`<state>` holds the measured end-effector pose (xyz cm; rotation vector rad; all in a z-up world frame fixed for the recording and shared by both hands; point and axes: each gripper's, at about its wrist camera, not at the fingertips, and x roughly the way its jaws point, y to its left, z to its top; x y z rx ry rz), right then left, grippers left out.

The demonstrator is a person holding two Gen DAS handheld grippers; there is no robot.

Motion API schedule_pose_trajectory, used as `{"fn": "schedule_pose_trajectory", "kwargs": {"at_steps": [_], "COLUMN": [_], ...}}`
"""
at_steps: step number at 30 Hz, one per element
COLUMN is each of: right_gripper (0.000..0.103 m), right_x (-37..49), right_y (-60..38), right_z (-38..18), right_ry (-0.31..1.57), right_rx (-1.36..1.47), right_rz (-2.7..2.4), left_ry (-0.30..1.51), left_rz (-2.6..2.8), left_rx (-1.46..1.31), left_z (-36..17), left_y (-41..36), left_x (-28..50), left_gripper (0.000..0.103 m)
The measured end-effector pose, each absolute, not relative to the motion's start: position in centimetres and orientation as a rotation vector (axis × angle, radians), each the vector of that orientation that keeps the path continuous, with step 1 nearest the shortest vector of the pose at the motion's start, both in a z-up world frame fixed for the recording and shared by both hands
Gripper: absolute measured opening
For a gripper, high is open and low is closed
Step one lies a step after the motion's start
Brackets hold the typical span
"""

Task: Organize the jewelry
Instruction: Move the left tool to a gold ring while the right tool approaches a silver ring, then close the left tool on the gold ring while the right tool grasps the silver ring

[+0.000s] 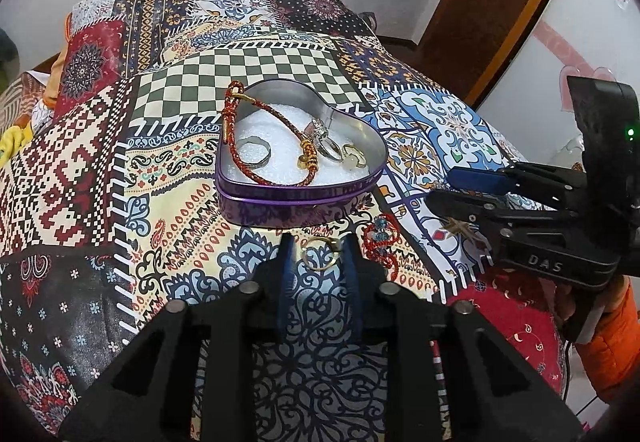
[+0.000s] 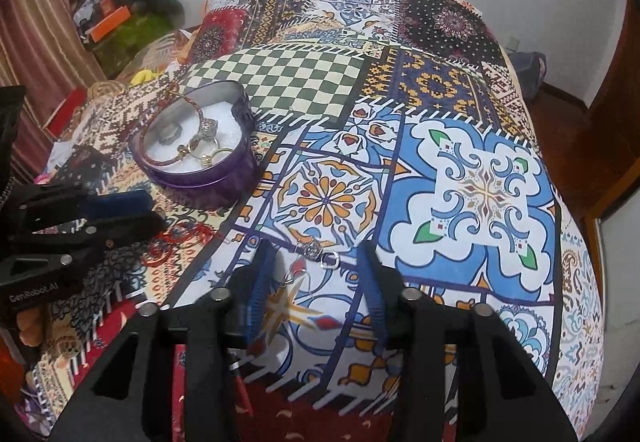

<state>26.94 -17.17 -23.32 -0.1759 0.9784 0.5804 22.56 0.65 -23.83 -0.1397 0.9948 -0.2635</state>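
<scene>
Purple heart-shaped tin (image 1: 298,198) sits open on the patchwork bedspread (image 1: 80,170), lined with white foam (image 1: 264,162). Inside it, a red braided bracelet (image 1: 256,146) with gold beads loops from the rim at 11 o'clock down to 6 o'clock, part of it hanging over the tin's edge. A silver band (image 1: 256,151) lies at 9 o'clock within that loop. Toward 3 o'clock sit a stone-set silver ring (image 1: 320,129), a plain silver ring (image 1: 332,152) touching it, and a gold ring (image 1: 354,156) with a pale stone.

Just outside the tin, at its 6 o'clock, a gold ring (image 1: 320,254) lies on the bedspread between the blue pads of the left hand-held gripper (image 1: 318,262), whose jaws are spread either side of it without touching. A red beaded piece (image 1: 380,242) with a blue charm lies beside it at 3 o'clock.

Further out, at 4 o'clock from the tin, the right hand-held gripper (image 2: 316,278) hangs with jaws wide apart over a silver stone-set ring (image 2: 312,250) and a small silver loop (image 2: 331,260) on the blue tile pattern. A thin earring-like piece (image 2: 294,274) lies just beside its left pad; its make is hard to tell.
</scene>
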Motion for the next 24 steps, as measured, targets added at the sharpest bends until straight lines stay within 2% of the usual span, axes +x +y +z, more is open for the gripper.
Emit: {"fn": "schedule_pose_trajectory", "kwargs": {"at_steps": [7,15,24], "right_gripper": [0.02,0.011,0.008], "right_x": [27.1,27.1,26.5], "right_y": [-16.8,-16.5,-17.3], "right_z": [-23.3,-23.1,-21.4], "right_ry": [0.967,0.951,0.908], "right_rx": [-0.194,-0.216,-0.201], "right_rz": [0.587,0.586,0.579], "left_ry": [0.984,0.977,0.968], "left_rz": [-0.266,-0.265,-0.246], "left_rx": [-0.143,-0.142,-0.154], "left_z": [-23.8,-23.6,-23.1], "left_y": [0.7,0.7,1.3], "left_x": [22.5,22.2,21.5], "left_gripper": [0.02,0.02,0.02]}}
